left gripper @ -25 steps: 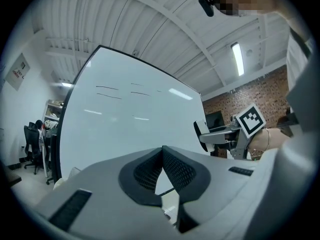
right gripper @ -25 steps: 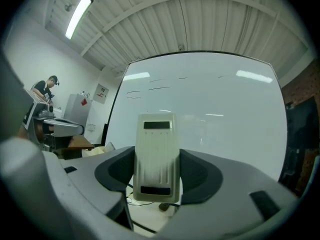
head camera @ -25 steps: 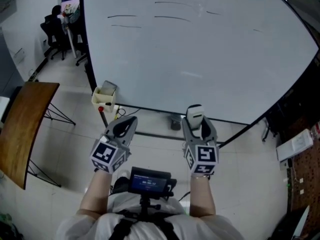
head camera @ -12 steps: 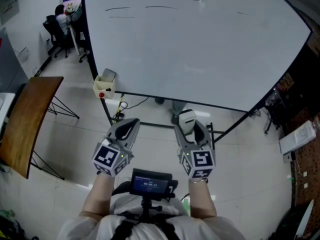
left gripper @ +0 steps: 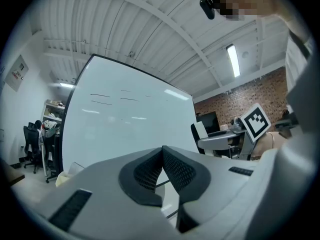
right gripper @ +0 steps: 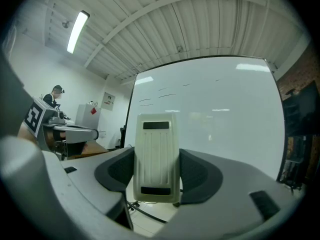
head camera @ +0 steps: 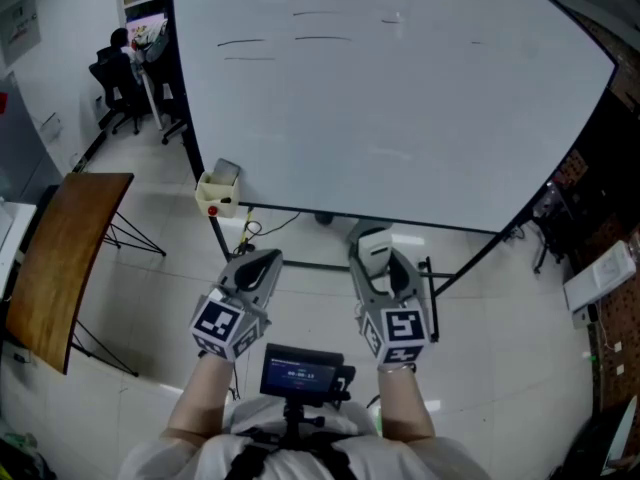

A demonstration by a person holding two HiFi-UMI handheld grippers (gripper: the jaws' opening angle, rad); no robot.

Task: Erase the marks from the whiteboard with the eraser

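Not much gained over the last second tbh. Seems to have backed off a bit from the whiteboard: had the eraser overlapping the board's bottom edge before, now holding it just below that edge, over the floor. Still clamping it upright in the right tool, jaws snug on both long sides. Keeping the left tool closed up with the pads touching, nothing in it, just hanging beside the right one. Can count the same thin marks near the top of the board as before, none wiped. So zero erasing done yet, and well apart from the marks; probably needs a big reach up and forward with the right tool before any wiping
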